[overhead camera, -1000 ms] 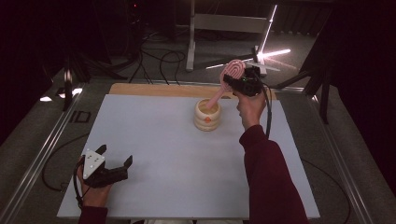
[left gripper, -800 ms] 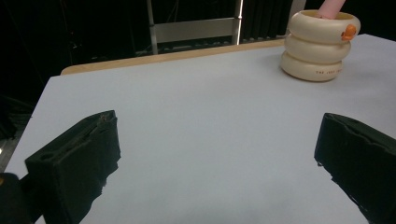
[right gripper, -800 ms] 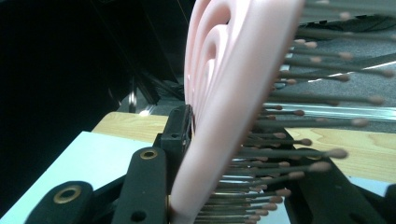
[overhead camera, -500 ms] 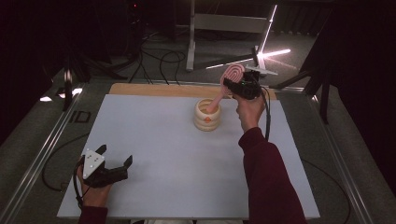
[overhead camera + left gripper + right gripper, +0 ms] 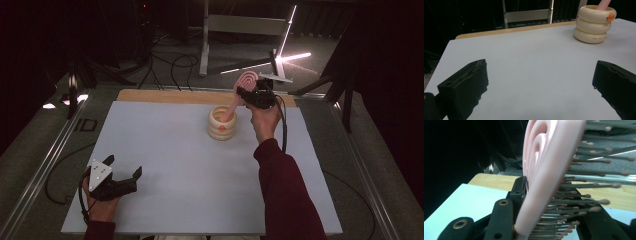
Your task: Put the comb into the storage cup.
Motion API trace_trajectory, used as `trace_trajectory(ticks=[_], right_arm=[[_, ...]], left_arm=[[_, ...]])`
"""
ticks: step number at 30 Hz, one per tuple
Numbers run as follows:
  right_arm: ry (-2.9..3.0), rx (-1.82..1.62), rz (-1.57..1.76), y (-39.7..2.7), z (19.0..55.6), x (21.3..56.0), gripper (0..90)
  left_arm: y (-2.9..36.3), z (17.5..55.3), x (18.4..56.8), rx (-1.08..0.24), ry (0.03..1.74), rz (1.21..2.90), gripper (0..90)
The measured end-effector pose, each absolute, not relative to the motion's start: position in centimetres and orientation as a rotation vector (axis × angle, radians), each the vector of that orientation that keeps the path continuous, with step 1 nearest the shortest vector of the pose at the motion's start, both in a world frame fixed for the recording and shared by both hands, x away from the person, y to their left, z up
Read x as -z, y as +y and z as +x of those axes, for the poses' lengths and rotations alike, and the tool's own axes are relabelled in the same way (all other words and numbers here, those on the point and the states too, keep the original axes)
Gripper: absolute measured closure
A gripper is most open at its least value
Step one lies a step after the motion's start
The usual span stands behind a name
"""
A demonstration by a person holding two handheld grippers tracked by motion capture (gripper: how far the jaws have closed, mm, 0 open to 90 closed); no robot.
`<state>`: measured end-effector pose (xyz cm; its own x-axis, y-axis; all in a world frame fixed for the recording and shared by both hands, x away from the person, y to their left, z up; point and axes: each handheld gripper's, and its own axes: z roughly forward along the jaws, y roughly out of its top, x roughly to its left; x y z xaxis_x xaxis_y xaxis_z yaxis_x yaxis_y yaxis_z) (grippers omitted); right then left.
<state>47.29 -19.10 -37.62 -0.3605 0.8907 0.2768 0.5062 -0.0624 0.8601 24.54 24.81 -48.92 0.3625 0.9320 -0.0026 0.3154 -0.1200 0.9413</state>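
Observation:
A pink hairbrush (image 5: 246,80) stands tilted at the table's far side, its handle down inside a cream holder (image 5: 222,123) made of stacked rings. My right gripper (image 5: 252,95) is shut on the brush just below its head. In the right gripper view the brush (image 5: 549,170) sits between the black jaws of that gripper (image 5: 554,205), bristles pointing right. My left gripper (image 5: 123,165) rests open at the near left corner with nothing in it. From the left gripper view the left gripper (image 5: 541,70) points across bare table toward the holder (image 5: 594,25) and the brush handle (image 5: 603,3).
The white tabletop (image 5: 175,175) has a wooden strip (image 5: 165,96) along its far edge. Metal rails run along both sides of the table. Cables and a metal stand (image 5: 205,45) lie on the dark floor beyond.
The right gripper and the brush have shifted slightly down and to the left, toward the holder. The left gripper has stayed where it was.

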Motion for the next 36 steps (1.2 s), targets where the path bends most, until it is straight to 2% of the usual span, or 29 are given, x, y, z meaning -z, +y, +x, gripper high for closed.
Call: trace_trajectory(ticks=[36], right_arm=[[1.89,-1.387,1.497,-16.7,47.3,40.1,63.2]], left_arm=[[25.1,24.5,48.8,-0.784,1.135,1.632,0.7]])
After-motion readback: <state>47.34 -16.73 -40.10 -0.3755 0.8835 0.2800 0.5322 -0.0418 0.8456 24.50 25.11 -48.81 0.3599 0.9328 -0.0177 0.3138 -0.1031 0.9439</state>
